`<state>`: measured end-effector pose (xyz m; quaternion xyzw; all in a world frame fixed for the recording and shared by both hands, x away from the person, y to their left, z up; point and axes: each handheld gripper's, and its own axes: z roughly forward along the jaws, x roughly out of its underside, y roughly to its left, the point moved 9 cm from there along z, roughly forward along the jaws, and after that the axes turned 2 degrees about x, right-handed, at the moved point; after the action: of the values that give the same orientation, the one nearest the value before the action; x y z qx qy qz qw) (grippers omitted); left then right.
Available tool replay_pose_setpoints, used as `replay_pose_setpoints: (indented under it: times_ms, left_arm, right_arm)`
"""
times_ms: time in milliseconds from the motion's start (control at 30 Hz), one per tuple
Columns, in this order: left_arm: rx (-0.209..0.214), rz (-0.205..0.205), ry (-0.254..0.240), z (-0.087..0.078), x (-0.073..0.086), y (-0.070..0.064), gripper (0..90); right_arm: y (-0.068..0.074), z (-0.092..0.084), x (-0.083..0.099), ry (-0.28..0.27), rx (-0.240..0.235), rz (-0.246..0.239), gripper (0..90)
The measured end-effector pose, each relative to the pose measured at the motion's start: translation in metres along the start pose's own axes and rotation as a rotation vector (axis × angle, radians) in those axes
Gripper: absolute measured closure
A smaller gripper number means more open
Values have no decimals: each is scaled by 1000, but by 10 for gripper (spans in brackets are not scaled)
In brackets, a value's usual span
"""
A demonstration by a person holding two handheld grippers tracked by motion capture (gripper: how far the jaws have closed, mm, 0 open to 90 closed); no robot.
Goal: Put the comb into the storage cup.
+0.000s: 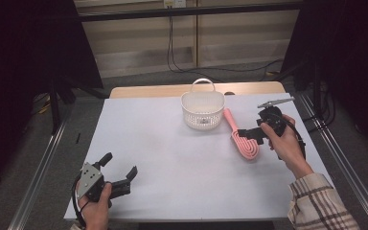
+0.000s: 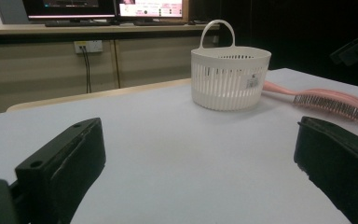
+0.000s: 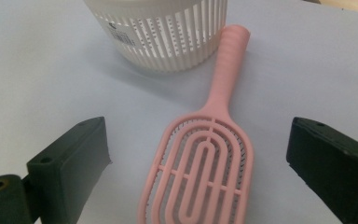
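Black jaws of the right gripper (image 3: pixel 200 163) stand wide apart in the right gripper view, one at each bottom corner, and between them, touching neither, lies the head of a pink hairbrush (image 3: pixel 205 163). Its back faces up: an oval of looped, open ribs, with bristle tips just showing along the edges, and a ridged handle running toward 12 o'clock, where its end lies just beside the foot of a white slotted basket (image 3: pixel 163 35). A small sticker sits on the basket wall, but its print is too small to read. In the high view the hairbrush (image 1: pixel 242 136) lies at about 4 o'clock from the basket (image 1: pixel 202 110), on the pale sheet covering the table (image 1: pixel 172 158), with the right gripper (image 1: pixel 249 134) over the brush head at its 3 o'clock side. The left gripper (image 1: pixel 120 172) rests at the near left of the table, well apart from both things, its jaws also spread wide with bare sheet between them. From the left gripper view the basket (image 2: pixel 228 77) shows an arched handle and an unreadable label.
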<state>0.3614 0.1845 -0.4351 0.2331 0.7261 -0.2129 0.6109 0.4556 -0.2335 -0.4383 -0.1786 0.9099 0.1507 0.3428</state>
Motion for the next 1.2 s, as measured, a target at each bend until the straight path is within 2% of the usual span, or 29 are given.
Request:
replay_pose_setpoints:
  times_ms: [100,167,233,367,533,700,800,867,967,1033,1133,1200]
  left_arm:
    - [-4,-2,-5,-1,-1,1,20]
    - [-5,-1,-2,-1,0,1,20]
    - [-3,-8,-3,-1,0,1,21]
    - [4,-4,-9,-1,-2,0,20]
    - [-3,-14,-12,-1,-1,1,20]
    - [-1,-18,-8,-1,0,1,20]
    - [2,-13,0,-1,0,1,20]
    - [5,-13,3,-1,1,1,20]
    - [3,-14,2,0,1,1,20]
    - [4,-11,4,-1,1,1,21]
    - [7,-22,0,0,1,0,20]
    - [9,-15,5,1,2,0,20]
  right_arm:
    - [-1,6,5,44,-8,18,50]
    - [-3,11,11,77,9,18,58]
    - [-5,14,14,108,19,39,77]
    - [-8,14,9,114,19,53,80]
    - [-5,21,10,177,16,78,77]
    - [-7,28,15,239,38,74,77]
    - [-7,31,16,249,42,58,67]
    - [-6,33,13,232,44,50,63]
    - [-4,37,14,269,61,18,61]
    - [-2,40,14,277,53,23,65]
    - [-2,45,15,288,69,14,65]
    - [0,47,18,317,65,36,69]
